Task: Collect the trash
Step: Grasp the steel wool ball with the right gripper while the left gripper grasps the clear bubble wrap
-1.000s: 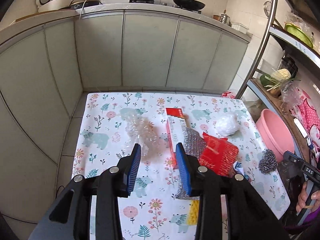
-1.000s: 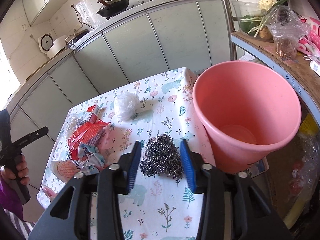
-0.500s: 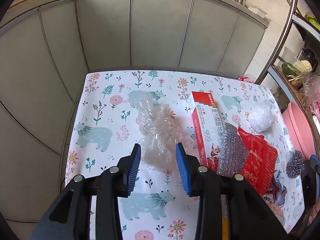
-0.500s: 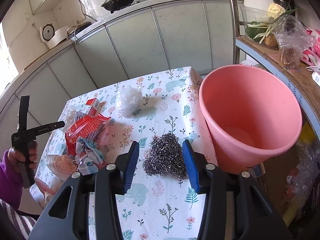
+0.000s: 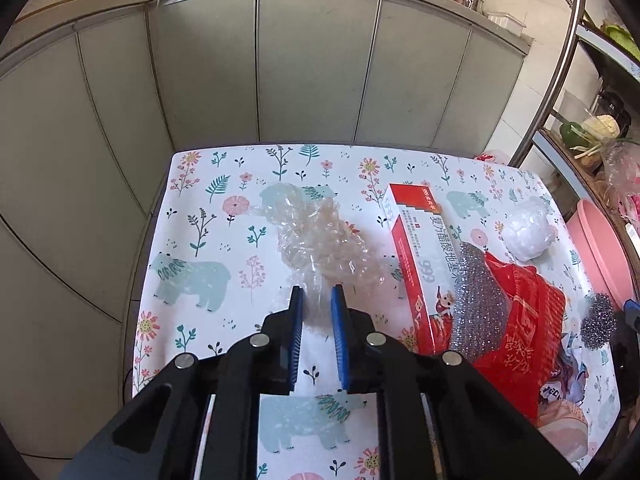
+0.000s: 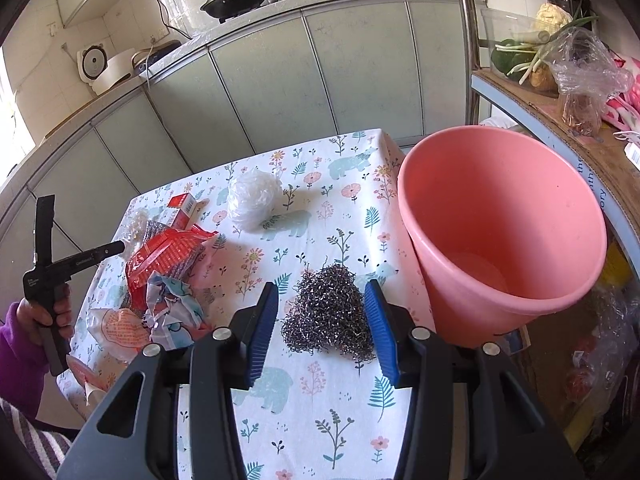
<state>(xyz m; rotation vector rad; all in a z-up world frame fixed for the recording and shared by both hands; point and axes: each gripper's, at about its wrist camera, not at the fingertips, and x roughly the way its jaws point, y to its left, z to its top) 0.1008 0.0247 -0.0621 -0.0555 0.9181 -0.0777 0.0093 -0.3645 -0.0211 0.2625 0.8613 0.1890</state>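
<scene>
Crinkled clear plastic wrap [image 5: 320,244] lies on the floral tabletop [image 5: 208,240], left of the red-and-white box [image 5: 420,252], and its near tail sits pinched between the blue pads of the left tool [image 5: 317,308], whose jaws stand nearly together on it. The left tool reaches forward and down over the tabletop's near edge; in the right wrist view the person's left hand [image 6: 48,316], in a purple sleeve, grips its black handle upright at the tabletop's left corner.

The right tool [image 6: 322,320] points forward and down, its jaws spread wide on either side of a steel wool scrubber [image 6: 326,312] resting on the tabletop; whether the pads touch it cannot be told. Just right of the scrubber stands a pink bucket [image 6: 504,240], off the tabletop's right edge.

Left of the scrubber lie a red mesh bag [image 6: 168,256] and crumpled wrappers [image 6: 172,312]. Beyond it, toward the cabinets, sits a white plastic ball [image 6: 254,198]
</scene>
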